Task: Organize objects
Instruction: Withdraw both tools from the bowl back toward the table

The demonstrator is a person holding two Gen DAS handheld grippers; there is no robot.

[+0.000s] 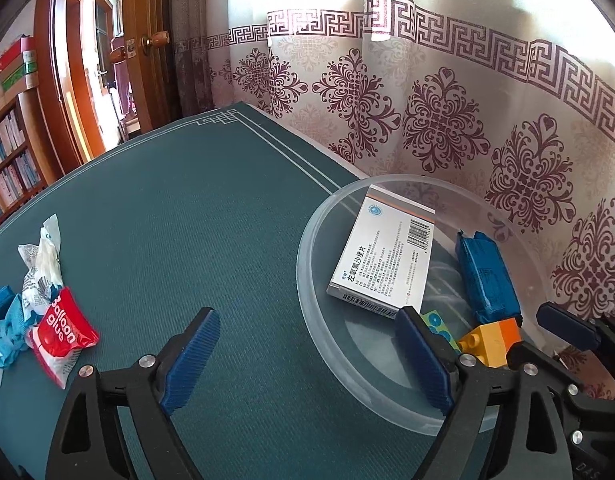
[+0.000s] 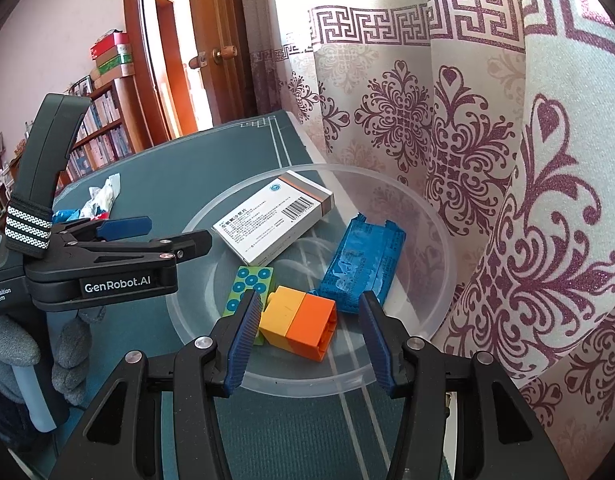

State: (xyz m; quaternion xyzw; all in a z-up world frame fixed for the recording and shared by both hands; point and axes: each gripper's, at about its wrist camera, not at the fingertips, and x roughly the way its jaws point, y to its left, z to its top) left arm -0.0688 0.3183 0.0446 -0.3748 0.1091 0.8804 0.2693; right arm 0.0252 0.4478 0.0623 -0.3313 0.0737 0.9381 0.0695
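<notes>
Open mat (image 1: 195,216) beside bowl (image 1: 307,240)

My grippers (image 2: 307,340) are black with ribbed blue pads (image 1: 191,360), silver screws, white "GenRobot.AI" lettering; grey knit glove (image 2: 73,360).

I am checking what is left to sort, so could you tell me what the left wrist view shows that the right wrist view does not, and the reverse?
Only the left wrist view shows the red Balloon glue packet clearly, lying on the green mat beside crumpled wrappers.

Only the right wrist view shows the whole yellow-orange block and the green dotted piece, plus the left gripper from the side.

Both show the clear bowl holding the medicine box and blue packet, with both grippers open; the right gripper hovers over the bowl.
</notes>
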